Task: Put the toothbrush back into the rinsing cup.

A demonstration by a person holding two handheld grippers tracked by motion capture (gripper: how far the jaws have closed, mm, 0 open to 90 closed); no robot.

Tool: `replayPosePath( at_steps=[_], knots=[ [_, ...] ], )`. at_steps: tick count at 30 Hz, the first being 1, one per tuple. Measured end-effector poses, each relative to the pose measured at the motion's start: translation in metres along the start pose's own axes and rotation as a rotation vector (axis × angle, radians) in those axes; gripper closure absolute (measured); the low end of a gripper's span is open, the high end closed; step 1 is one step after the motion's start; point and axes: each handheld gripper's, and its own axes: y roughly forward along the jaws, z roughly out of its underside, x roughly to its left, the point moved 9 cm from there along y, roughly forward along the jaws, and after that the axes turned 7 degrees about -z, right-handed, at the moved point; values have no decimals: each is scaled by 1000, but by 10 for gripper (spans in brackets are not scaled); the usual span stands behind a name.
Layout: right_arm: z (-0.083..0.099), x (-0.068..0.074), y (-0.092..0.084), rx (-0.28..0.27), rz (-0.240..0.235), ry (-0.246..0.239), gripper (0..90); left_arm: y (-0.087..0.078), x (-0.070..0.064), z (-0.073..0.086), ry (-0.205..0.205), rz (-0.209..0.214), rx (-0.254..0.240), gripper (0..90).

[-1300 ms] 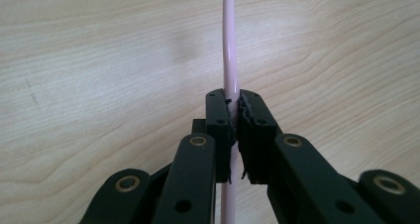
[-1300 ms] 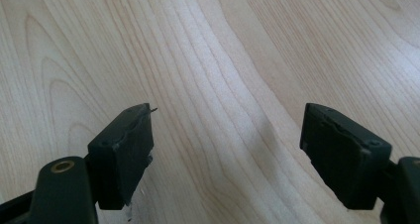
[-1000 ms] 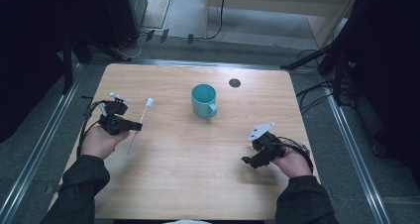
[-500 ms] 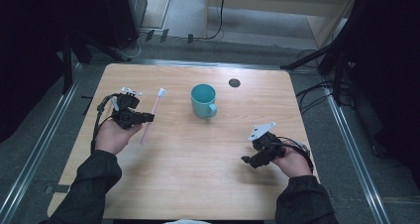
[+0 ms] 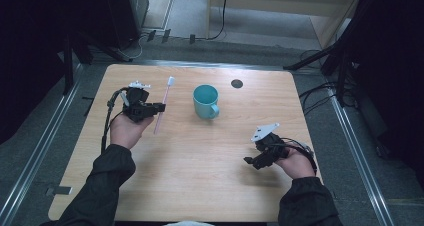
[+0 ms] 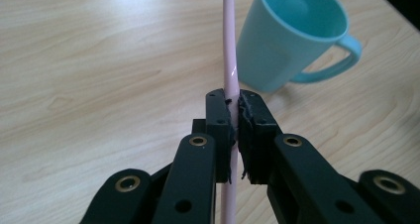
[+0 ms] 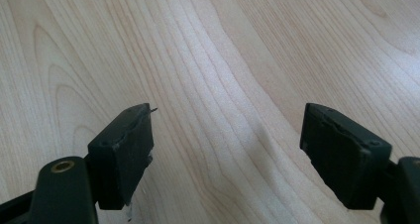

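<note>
A wooden table [image 5: 200, 186] is being used as the work surface, with a person's dark sleeves reaching in from the near edge. Near the middle of its far half a turquoise mug [image 5: 205, 101] is standing upright, its handle turned toward the near right; in the left gripper view the mug [image 6: 289, 35] is seen just beyond the jaws, a little to their right. The right gripper [image 5: 252, 162] is being held low over the near right part of the table, well apart from the mug, and its jaws are spread wide over bare wood [image 7: 223, 85]. The left gripper [image 5: 159, 107] is being held to the left of the mug, its jaws pressed together on a pink toothbrush [image 5: 163, 106]. The toothbrush [image 6: 229, 50] is being pinched at its handle, off the table, with the white head pointing away toward the far edge.
</note>
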Motion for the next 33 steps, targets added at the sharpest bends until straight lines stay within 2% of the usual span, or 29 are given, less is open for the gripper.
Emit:
replayPosePath(
  at_steps=[13, 20, 26, 33],
  knots=[
    [-1, -2, 0, -7, 1, 0, 207, 4, -13, -30, -3, 0, -110, 839],
    [-1, -2, -1, -9, 0, 0, 207, 7, -20, -44, -8, 6, -142, 839],
    [-2, -2, -2, -13, 4, 2, 207, 11, -30, -59, 8, 16, -157, 839],
    [-2, -2, -1, -17, -1, -2, 207, 13, -40, -78, 12, 15, -206, 840]
  ],
)
